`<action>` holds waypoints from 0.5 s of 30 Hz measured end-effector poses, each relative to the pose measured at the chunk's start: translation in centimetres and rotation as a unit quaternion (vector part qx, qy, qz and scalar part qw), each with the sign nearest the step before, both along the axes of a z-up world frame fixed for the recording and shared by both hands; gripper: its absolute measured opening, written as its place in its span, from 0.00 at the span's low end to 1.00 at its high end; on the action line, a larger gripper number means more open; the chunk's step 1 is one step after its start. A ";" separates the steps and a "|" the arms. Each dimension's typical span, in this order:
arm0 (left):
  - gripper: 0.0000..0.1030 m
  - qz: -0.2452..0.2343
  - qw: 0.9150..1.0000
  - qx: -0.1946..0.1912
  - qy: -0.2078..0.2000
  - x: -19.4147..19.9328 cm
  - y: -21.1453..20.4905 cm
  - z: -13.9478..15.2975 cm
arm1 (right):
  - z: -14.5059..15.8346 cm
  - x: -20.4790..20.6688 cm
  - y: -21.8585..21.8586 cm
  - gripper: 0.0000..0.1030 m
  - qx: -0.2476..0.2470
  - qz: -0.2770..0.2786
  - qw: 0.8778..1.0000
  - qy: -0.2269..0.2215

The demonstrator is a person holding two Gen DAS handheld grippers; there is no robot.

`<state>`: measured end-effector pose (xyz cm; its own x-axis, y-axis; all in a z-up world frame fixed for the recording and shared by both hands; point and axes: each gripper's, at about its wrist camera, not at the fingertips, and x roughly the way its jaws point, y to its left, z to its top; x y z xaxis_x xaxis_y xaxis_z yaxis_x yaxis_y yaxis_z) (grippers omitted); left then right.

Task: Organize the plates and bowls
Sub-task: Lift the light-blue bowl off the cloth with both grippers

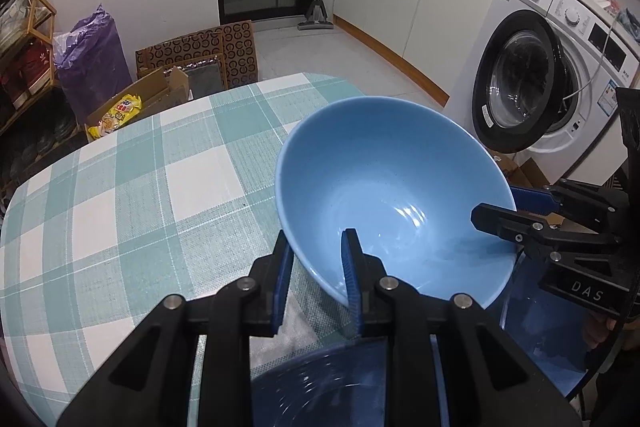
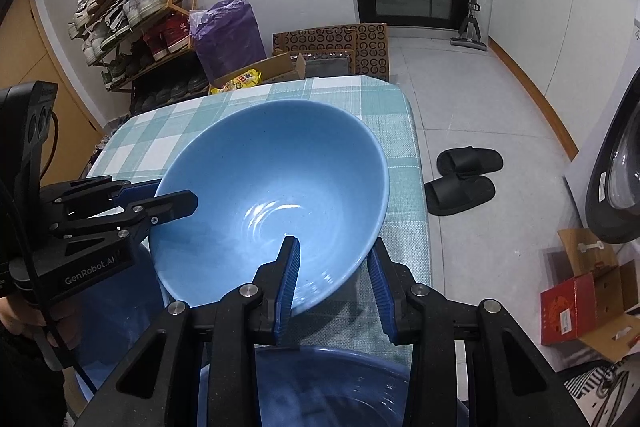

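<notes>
Both the left hand-held gripper (image 1: 316, 247) and the right hand-held gripper (image 2: 334, 255) clamp the light blue bowl (image 1: 392, 195) by its rim, tilted above the checked worktop (image 1: 140, 179).

We see even, cool indoor light from above in both views; nothing is blown out. Small white glints sit low in the bowl (image 1: 384, 187), just ahead of the left claw (image 1: 318, 241), and again in the right wrist view ahead of the right claw (image 2: 334, 247). Soft shadow lies on the cloth (image 1: 140, 187) under the bowl, beside the fingertips. Fisheye bending is strong: walls and the cloth's edges curve, and black vignette fills the corners. The dark basin (image 2: 332, 387) beneath each claw looks smeared and soft.
</notes>
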<state>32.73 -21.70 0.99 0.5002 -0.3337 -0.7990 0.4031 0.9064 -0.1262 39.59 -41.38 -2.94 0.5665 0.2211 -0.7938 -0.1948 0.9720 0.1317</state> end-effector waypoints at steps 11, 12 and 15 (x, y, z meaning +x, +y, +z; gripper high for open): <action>0.22 0.002 1.000 -0.007 -0.022 -0.8 0.3 1.8 | 1.8 -1.0 0.1 0.35 -0.002 -0.001 1.000 -0.021; 0.22 0.002 1.000 -0.009 -0.024 -0.8 0.4 2.0 | 2.1 -1.1 0.1 0.35 -0.003 -0.001 1.000 -0.023; 0.22 0.004 1.000 -0.011 -0.028 -1.1 0.5 2.5 | 2.7 -1.5 0.2 0.35 -0.004 -0.001 1.000 -0.029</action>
